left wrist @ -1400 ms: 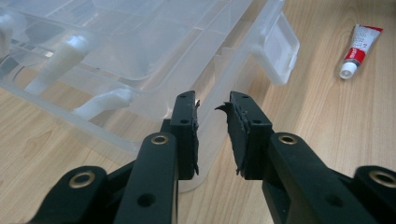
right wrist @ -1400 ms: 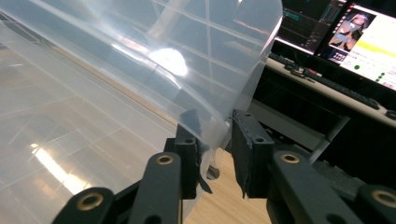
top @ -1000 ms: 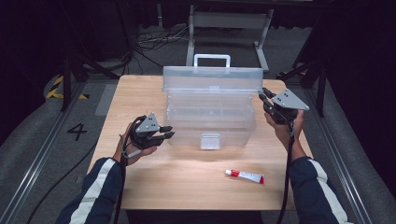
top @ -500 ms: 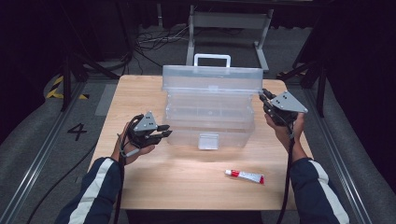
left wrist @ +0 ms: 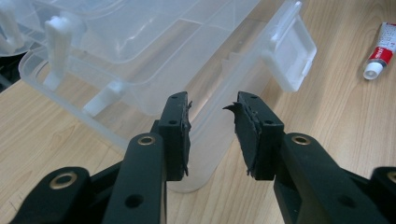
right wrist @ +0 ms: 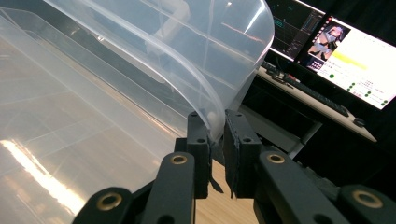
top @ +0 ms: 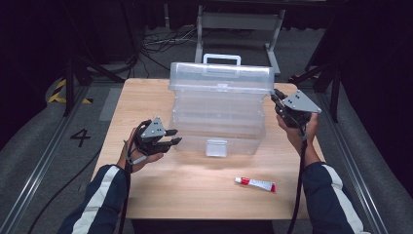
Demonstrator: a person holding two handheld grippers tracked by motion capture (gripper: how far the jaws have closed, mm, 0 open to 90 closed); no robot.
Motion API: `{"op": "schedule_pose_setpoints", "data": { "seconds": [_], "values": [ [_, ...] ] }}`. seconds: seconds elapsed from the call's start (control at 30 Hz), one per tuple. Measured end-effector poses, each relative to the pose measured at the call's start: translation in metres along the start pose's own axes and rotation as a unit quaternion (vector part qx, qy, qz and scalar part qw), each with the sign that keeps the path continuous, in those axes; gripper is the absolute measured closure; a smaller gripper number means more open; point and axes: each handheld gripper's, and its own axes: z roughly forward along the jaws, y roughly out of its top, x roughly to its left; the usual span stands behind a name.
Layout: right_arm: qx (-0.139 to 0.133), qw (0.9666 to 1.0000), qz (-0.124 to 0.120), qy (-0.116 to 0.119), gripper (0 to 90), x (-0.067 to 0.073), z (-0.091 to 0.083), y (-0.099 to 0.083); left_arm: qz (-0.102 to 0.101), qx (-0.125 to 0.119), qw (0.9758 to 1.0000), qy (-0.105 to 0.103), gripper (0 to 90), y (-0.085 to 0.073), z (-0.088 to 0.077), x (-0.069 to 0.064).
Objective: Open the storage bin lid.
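A clear plastic box (top: 219, 122) stands mid-table, its lid (top: 221, 78) tilted up, with a white handle (top: 222, 58) and a front latch (top: 216, 147). My right gripper (top: 275, 95) is shut on the lid's right corner; in the right gripper view the pads (right wrist: 198, 140) pinch the lid's thin rim (right wrist: 163, 42). My left gripper (top: 173, 137) is at the box's front left corner. Its jaws have just been opening and now stand open (left wrist: 212, 105). The box's rounded corner (left wrist: 201, 154) lies in the gap, untouched.
A small white tube with a red band (top: 255, 183) lies on the wooden table (top: 146, 195) in front of the box, towards the right. It also appears far right in the left gripper view as the tube (left wrist: 380, 51). A lit monitor (right wrist: 355, 51) stands beyond the table.
The left gripper's jaws stand a little wider apart than before. Both hands, the box and its lid have stayed where they were.
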Motion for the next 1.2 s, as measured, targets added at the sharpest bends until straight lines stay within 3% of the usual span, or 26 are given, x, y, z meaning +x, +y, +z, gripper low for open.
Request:
{"op": "schedule_pose_setpoints", "data": {
  "seconds": [0.17, 0.53, 0.73, 0.93, 1.2],
  "values": [
    [0.004, 1.0, 0.001, 0.0, 81.9, -0.002, 0.001, 0.003, 0.002, -0.001, 1.0, -0.002, 63.6, 0.002, 0.002, -0.002],
    [0.002, 1.0, 0.009, -0.003, 82.7, -0.008, 0.006, 0.014, 0.028, 0.022, 0.9992, -0.016, 63.1, 0.01, 0.015, -0.002],
    [0.004, 0.9998, 0.02, 0.0, 82.9, -0.013, 0.012, 0.017, 0.023, 0.037, 0.9989, -0.02, 63.9, 0.01, 0.023, 0.004],
    [0.008, 0.9995, 0.029, 0.003, 83.4, -0.019, 0.019, 0.022, 0.017, 0.037, 0.9986, -0.033, 65.1, 0.009, 0.029, 0.009],
    [0.01, 0.9991, 0.041, 0.005, 83.8, -0.026, 0.027, 0.025, 0.03, 0.037, 0.9978, -0.046, 68.0, 0.011, 0.03, 0.011]
  ]
}}
